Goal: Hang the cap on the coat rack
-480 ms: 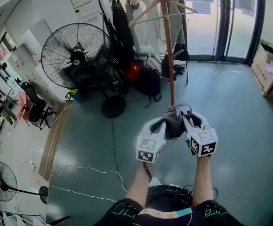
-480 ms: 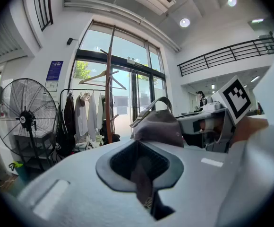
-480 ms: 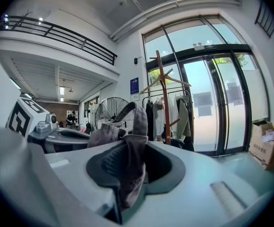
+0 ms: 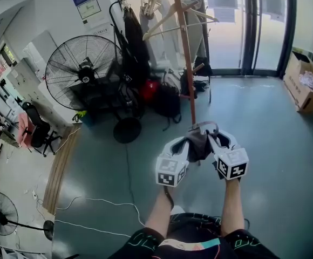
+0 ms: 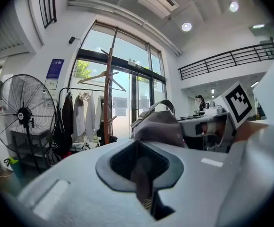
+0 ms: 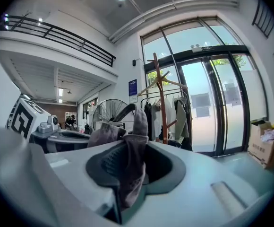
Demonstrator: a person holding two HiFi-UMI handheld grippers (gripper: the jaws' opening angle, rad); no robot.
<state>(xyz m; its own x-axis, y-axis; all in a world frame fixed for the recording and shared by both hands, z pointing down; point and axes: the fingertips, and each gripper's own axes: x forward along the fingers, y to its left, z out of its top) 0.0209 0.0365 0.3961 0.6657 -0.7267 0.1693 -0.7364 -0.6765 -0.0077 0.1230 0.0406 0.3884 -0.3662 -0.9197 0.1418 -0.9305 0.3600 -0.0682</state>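
Observation:
A dark grey-brown cap (image 4: 199,142) hangs in the air between my two grippers. My left gripper (image 4: 184,144) is shut on one edge of the cap (image 5: 159,126), a strip of its fabric pinched in the jaws. My right gripper (image 4: 215,140) is shut on the other edge, with the cap (image 6: 127,141) draped over its jaws and the strap loop arching above. The wooden coat rack (image 4: 184,53) stands ahead of the grippers, a thin brown pole with angled pegs near its top; it also shows as a coat rack (image 5: 107,89) and a coat rack (image 6: 161,98) in the gripper views.
A large black floor fan (image 4: 83,69) stands at the left. A clothes rail with dark and white garments (image 4: 137,36) and bags on the floor (image 4: 164,99) sit behind the rack. A cardboard box (image 4: 302,85) is at the right by glass doors. White cables (image 4: 102,204) cross the floor.
The view has shifted slightly; the rack and fan sit a little lower left in the frame. Both grippers hold the cap the same way.

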